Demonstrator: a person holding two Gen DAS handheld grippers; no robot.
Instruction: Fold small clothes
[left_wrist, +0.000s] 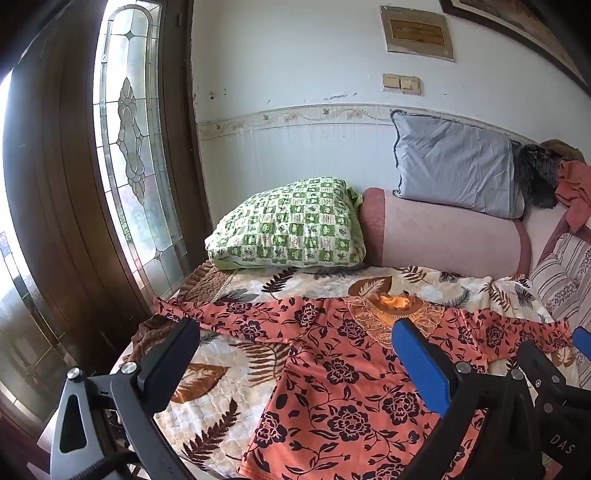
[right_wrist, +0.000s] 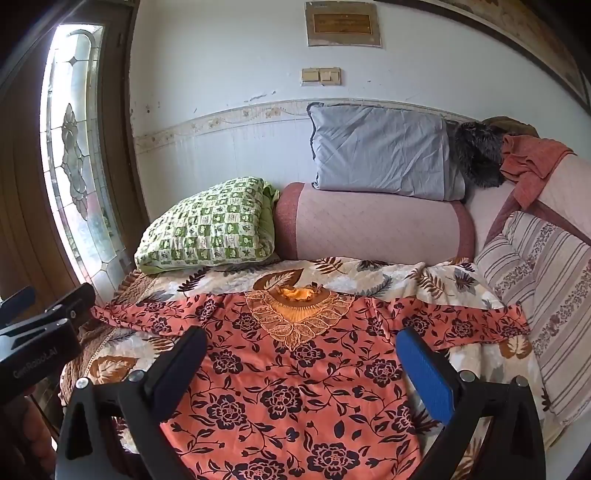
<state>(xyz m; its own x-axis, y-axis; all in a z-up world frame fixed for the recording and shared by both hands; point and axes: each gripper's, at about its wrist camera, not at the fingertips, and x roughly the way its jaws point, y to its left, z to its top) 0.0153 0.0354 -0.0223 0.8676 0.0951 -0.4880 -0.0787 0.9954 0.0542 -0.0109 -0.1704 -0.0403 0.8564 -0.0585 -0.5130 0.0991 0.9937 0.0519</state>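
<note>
On the bed, the right view alone shows the floral top (right_wrist: 295, 369) whole; both tools gape empty.

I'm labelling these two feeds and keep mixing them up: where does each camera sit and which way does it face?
Left wrist: on the left gripper, angled down at the orange floral blouse's left half; open jaws, plus the right gripper at right.
Right wrist: on the right gripper, centred over the blouse; open jaws, the left gripper at left.
Shared: blouse, green checked pillow, grey pillow.
</note>
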